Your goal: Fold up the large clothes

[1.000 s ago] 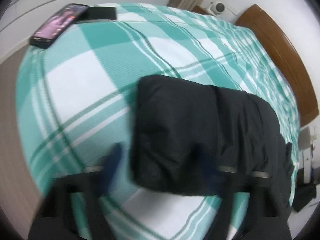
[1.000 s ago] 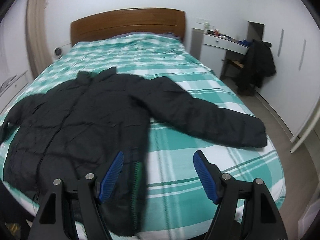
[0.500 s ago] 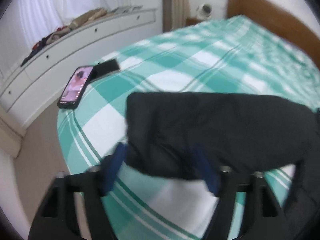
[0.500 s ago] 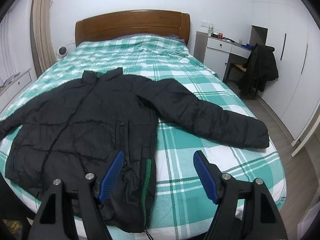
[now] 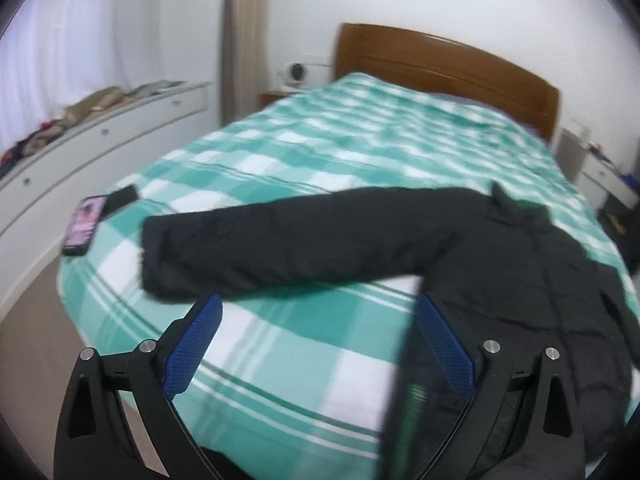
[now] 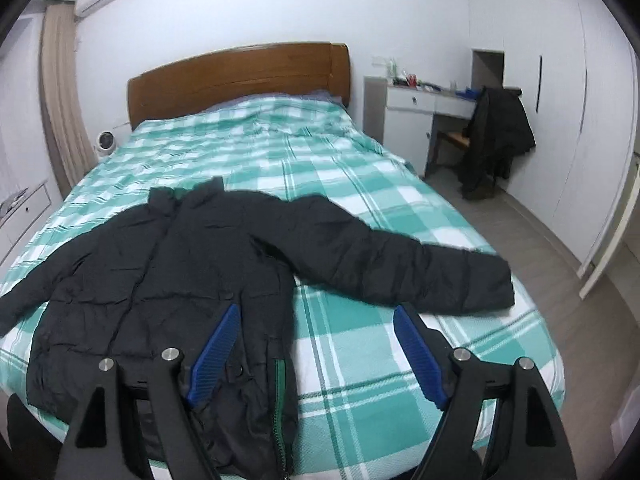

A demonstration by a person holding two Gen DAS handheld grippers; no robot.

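Jacket [image 6: 168, 280] lay spread flat on bed [image 6: 360, 208], sleeves out sideways. My left claw [image 5: 318, 344] opening, empty, nearest left sleeve [image 5: 280, 248]; right claw [image 6: 316, 354] opening, empty, over hem.

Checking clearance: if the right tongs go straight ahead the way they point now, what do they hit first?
Most likely the bedspread beside the jacket, just short of its outstretched sleeve. Nothing sits between the opening right tongs. Depth is hard to judge here.
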